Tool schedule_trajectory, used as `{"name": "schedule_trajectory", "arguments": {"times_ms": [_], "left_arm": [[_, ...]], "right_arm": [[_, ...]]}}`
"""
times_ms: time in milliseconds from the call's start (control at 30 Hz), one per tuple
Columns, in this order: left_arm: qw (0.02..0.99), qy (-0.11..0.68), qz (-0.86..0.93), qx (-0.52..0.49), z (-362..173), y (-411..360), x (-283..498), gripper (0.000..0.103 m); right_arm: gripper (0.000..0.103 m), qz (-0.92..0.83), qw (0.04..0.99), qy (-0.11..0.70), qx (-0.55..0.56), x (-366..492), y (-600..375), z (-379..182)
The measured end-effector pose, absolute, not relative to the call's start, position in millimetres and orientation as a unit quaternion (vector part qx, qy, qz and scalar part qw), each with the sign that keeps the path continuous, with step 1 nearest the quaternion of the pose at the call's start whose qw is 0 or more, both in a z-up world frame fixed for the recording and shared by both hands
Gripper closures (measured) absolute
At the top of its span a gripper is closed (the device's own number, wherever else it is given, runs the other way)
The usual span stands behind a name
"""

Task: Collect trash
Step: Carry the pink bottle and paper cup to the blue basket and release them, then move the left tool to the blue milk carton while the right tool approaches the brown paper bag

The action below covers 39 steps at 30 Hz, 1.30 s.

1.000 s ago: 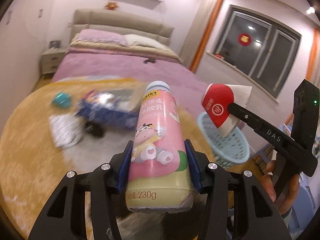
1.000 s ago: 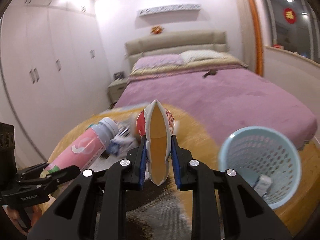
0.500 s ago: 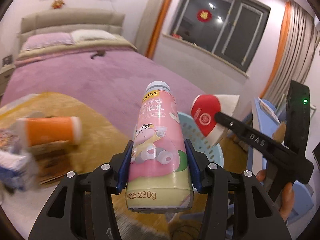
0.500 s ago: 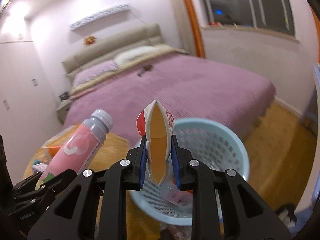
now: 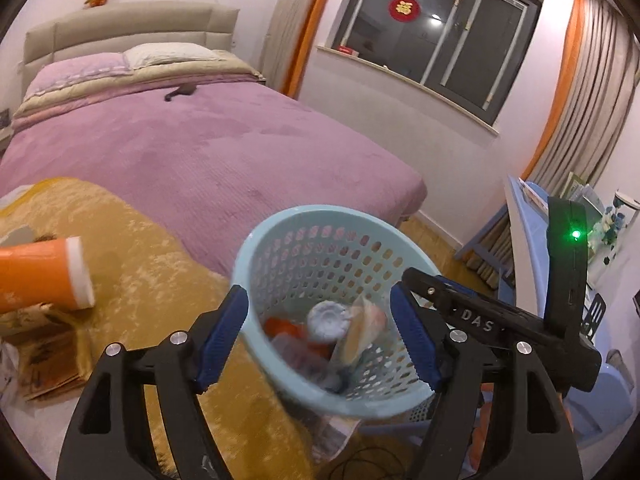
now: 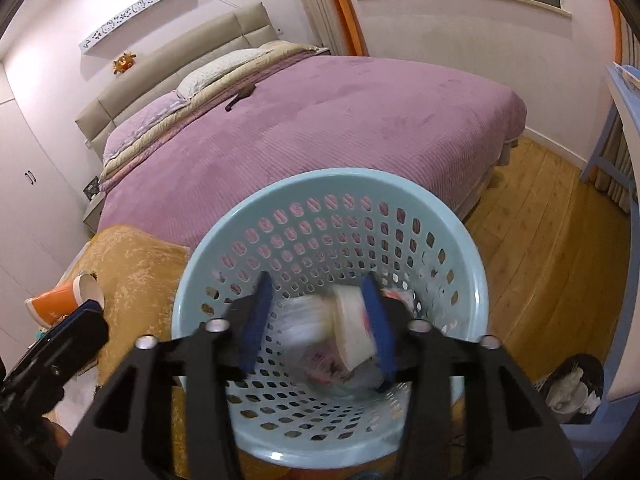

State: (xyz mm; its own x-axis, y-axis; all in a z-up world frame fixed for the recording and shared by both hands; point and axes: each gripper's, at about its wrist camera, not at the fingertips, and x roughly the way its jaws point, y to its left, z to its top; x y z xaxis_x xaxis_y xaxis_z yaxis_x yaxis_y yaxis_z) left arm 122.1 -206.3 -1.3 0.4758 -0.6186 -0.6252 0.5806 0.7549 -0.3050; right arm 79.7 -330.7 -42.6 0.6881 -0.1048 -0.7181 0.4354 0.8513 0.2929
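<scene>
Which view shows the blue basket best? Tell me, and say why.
The right wrist view: the blue basket fills the frame, seen from above, with nearly all its rim visible. The left wrist view shows it smaller, seen obliquely, its right side covered.

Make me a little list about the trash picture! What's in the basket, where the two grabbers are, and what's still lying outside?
basket: light blue basket, holes in its wall, standing by the bed
in the basket: bottle with a grey cap, flattened paper cup, other blurred scraps
left gripper: over the basket, open, nothing between its fingers
right gripper: over the basket, jaws just opened, paper cup next to one finger, looks let go
still outside: orange cup lying on the yellow rug
</scene>
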Motion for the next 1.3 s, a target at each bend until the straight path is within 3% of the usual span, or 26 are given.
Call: {"name": "schedule_trajectory", "arguments": {"times_ms": [667,1100,1300], "left_arm": [[0.917,0.299,-0.246,-0.091,61.4,-50.3,71.0,0.031],[0.93,0.334,-0.047,-0.149,38.1,109.9,73.6,0.031],[0.91,0.368,-0.045,-0.187,24.3,128.5,83.2,0.031]], "right_arm": [[0.057,-0.029,0.938,0.31,0.154,74.1,-212.7,21.9],[0.057,0.079,0.941,0.318,0.088,97.8,-99.2,26.8],[0.057,0.09,0.943,0.316,0.055,131.7,-72.9,29.3]]}}
